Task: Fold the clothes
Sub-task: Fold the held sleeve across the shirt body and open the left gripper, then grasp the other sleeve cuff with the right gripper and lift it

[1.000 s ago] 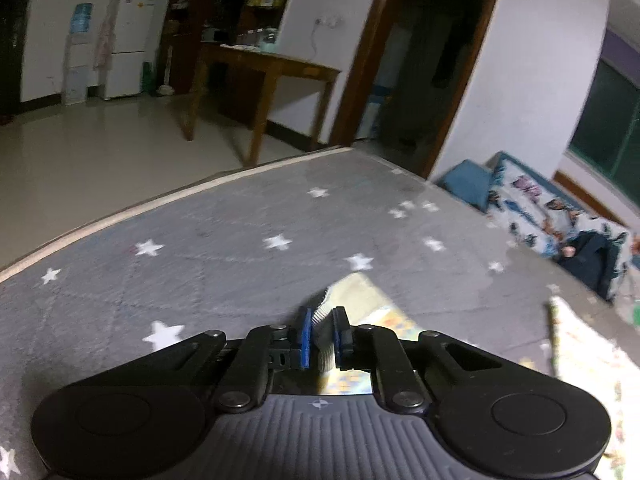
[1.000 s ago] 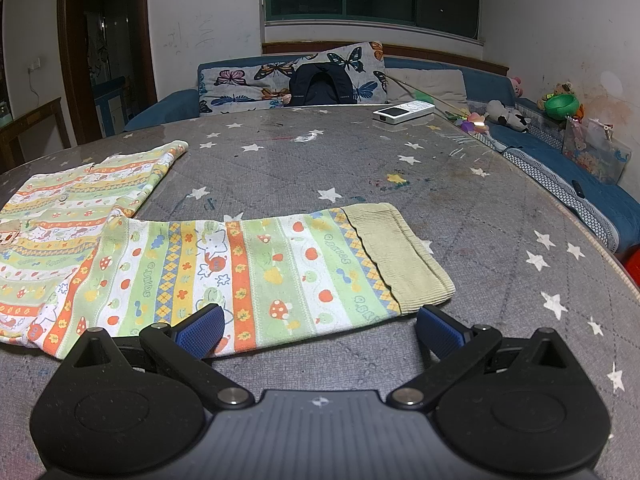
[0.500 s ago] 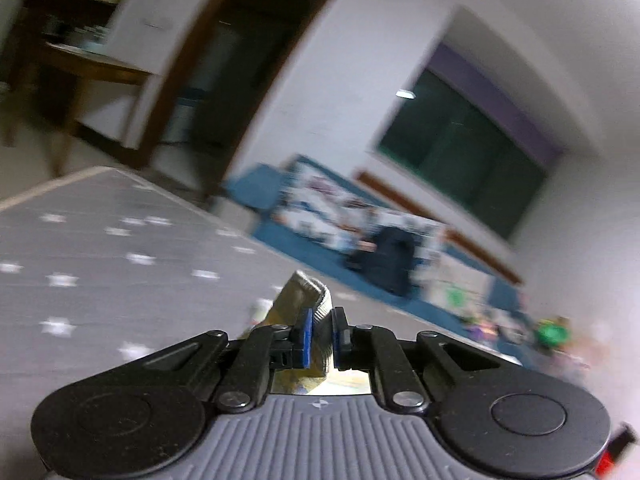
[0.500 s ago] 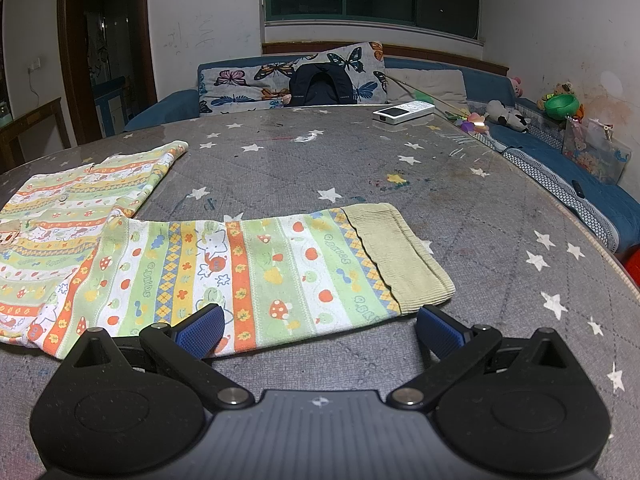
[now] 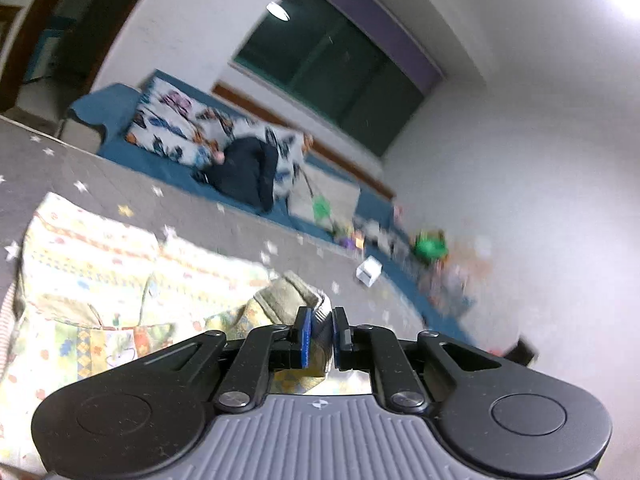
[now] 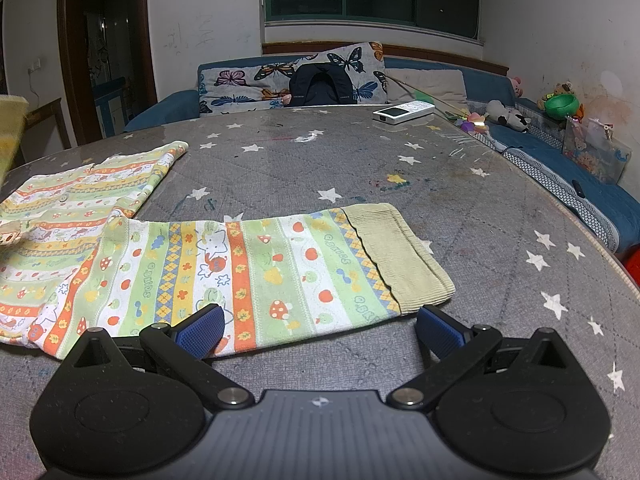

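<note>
A child's patterned shirt [image 6: 132, 236] with green, orange and yellow stripes lies flat on the grey star-print table [image 6: 360, 168]. One sleeve [image 6: 280, 272] stretches right and ends in an olive ribbed cuff [image 6: 396, 252]. My right gripper [image 6: 318, 326] is open and empty, low over the sleeve's near edge. My left gripper [image 5: 320, 336] is shut on the other sleeve's olive cuff [image 5: 292, 296] and holds it lifted above the shirt body [image 5: 100, 264]. That lifted cuff shows blurred at the far left of the right wrist view [image 6: 10, 132].
A white remote [image 6: 404, 111] lies at the table's far edge. A blue sofa [image 6: 560, 168] with a butterfly cushion [image 6: 288, 76], a dark backpack [image 6: 320, 88] and toys wraps the far and right sides. A doorway [image 6: 104, 60] is at the left.
My left gripper has swung round and lifted with the cuff in it, from facing the doorway side to facing the window and sofa. The right gripper has not moved.
</note>
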The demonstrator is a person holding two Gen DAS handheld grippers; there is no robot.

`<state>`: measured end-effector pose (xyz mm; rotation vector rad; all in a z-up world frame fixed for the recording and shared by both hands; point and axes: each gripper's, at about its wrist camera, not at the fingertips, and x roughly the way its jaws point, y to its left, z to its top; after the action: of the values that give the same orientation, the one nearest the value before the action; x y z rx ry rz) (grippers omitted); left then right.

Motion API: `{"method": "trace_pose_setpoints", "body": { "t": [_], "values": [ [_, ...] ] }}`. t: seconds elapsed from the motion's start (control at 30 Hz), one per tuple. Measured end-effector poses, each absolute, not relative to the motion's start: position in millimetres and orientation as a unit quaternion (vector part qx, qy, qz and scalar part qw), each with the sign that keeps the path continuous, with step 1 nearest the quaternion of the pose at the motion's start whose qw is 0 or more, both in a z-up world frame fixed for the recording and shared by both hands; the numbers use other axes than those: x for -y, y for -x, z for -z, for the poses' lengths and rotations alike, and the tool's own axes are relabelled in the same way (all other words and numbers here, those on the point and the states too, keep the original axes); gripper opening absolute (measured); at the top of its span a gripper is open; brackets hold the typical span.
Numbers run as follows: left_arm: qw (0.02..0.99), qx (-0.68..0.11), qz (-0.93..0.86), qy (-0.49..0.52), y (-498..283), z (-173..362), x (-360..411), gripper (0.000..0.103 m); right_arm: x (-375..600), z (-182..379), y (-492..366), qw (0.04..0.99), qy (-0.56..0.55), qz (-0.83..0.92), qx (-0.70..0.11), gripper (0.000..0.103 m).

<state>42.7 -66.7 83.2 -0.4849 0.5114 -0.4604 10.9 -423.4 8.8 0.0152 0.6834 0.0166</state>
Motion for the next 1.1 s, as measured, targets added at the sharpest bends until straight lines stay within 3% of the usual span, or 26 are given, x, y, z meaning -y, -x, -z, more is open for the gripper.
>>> {"method": "trace_pose_setpoints", "body": {
  "t": [0.03,0.23,0.6,1.0,1.1],
  "values": [
    [0.910,-0.256,0.231,0.229,-43.7,-78.1,69.6,0.019,423.5,-8.7,-10.9,0.942,-0.007,-0.008,-0.335,0.103],
    [0.899,-0.276,0.264,0.215,-32.4,-61.3,64.3,0.026,424.0,-9.4,-11.0,0.942,-0.011,-0.009,-0.335,0.103],
    [0.931,-0.291,0.190,0.109,-26.0,-44.3,24.6,0.026,455.1,-29.1,-20.3,0.948,-0.048,0.034,-0.313,0.102],
    [0.936,-0.303,0.174,0.053,-14.3,-35.1,22.7,0.026,469.8,-19.0,-44.8,0.931,-0.081,0.064,-0.349,0.073],
    [0.936,-0.302,0.174,0.049,-11.3,-34.5,22.9,0.026,471.3,-20.4,-41.8,0.930,-0.083,0.067,-0.351,0.051]
  ]
}}
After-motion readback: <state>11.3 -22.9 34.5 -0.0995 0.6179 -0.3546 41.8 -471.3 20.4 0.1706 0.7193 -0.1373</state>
